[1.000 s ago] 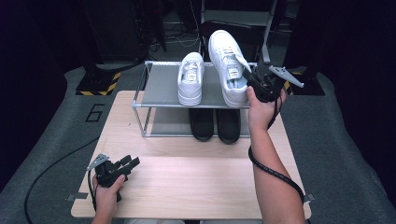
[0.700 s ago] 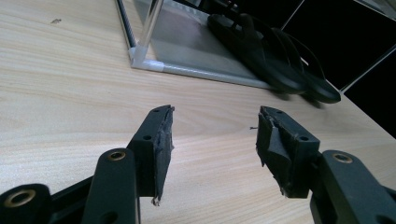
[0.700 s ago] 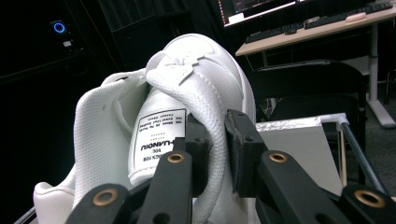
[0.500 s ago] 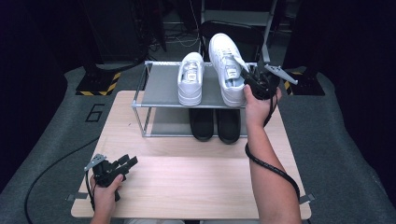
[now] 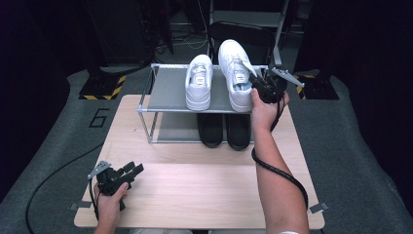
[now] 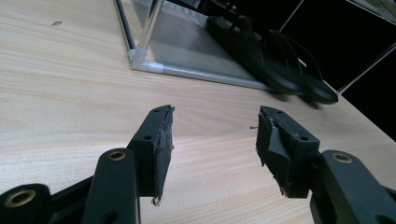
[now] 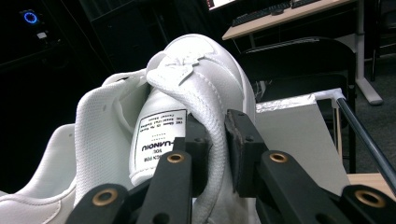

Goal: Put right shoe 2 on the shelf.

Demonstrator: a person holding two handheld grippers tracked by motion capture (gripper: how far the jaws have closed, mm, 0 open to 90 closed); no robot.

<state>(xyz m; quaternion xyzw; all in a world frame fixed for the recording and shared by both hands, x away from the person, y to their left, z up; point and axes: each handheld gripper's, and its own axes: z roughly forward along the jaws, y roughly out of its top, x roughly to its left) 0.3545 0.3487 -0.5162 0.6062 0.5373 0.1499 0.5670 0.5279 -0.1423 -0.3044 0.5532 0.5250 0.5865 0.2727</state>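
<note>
Nearest the person, the left gripper (image 5: pixel 127 172) rests low over the wooden table (image 5: pixel 204 195) at its near left corner, jaws spread wide with nothing between them. Farther on, a pair of black sandals (image 5: pixel 225 129) sits on the lower level of the metal shoe rack (image 5: pixel 168 92). On the rack's grey upper shelf, the left white sneaker (image 5: pixel 199 81) lies flat. Just beside it, the right gripper (image 5: pixel 259 82) is clamped on the collar edge of the right white sneaker (image 5: pixel 234 68), whose heel is over the shelf's near right part.
</note>
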